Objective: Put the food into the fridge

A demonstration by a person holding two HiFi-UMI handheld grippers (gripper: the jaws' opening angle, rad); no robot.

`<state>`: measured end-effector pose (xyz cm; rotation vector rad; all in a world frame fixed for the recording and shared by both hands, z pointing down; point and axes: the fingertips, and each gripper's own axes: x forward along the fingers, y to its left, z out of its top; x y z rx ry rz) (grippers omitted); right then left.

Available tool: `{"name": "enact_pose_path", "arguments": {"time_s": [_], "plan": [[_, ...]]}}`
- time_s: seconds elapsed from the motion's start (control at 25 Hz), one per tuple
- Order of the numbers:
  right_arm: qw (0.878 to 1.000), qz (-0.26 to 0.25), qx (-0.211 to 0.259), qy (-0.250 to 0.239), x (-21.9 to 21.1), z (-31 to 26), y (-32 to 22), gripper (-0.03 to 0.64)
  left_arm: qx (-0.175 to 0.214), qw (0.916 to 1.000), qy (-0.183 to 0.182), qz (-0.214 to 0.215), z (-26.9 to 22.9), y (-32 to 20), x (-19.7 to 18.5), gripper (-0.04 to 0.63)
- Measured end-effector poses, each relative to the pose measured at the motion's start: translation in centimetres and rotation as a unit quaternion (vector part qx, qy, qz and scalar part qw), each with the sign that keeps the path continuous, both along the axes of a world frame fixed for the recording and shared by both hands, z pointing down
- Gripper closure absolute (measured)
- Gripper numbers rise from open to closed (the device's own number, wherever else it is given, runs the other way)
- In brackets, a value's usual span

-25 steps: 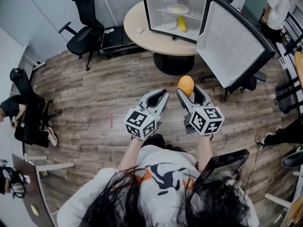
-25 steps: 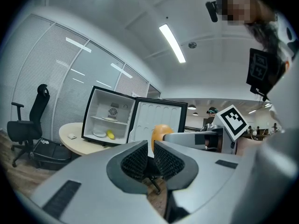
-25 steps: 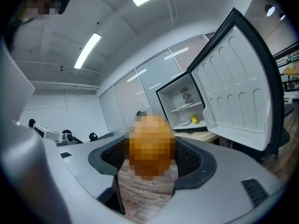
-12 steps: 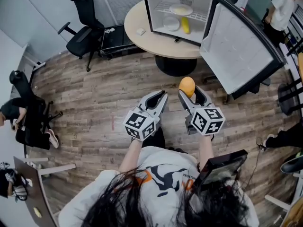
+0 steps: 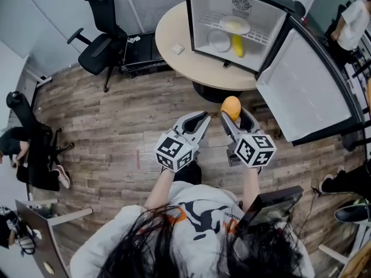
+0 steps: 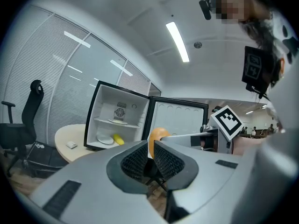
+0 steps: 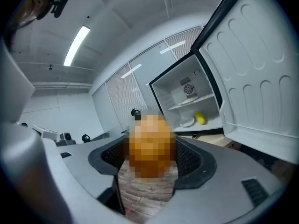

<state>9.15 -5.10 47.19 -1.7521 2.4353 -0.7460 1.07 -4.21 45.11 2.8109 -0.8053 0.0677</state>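
My right gripper (image 5: 235, 114) is shut on an orange fruit (image 5: 231, 105), held above the wooden floor just short of the round table (image 5: 174, 36). In the right gripper view the fruit (image 7: 152, 146) fills the gap between the jaws of that gripper (image 7: 150, 158). Beside it, my left gripper (image 5: 203, 119) is shut with nothing in it (image 6: 150, 160). The small fridge (image 5: 200, 13) stands on the table with its door (image 5: 307, 91) swung wide to the right. Inside are a plate (image 5: 234, 25) on the shelf, a second plate (image 5: 219, 40) and a yellow food item (image 5: 237, 45) below.
A small white object (image 5: 178, 49) lies on the table left of the fridge. A black office chair (image 5: 98, 33) stands at the back left, another chair (image 5: 29, 138) with a seated person at far left. People's legs and shoes show at the right edge.
The fridge and table have come nearer and shifted right in the head view. Both grippers hold the same pose, the right one still shut on the orange fruit.
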Motion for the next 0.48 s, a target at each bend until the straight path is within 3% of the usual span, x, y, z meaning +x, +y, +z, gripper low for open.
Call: {"name": "enact_pose_path", "arguments": {"time_s": [0.48], "plan": [[1.0, 0.011, -0.002, 0.009, -4.4, -0.5, -11.7, 0.307, -0.002, 0.9997, 0.012, 0.02, -0.6, -12.7, -3.8, 0.558]]}}
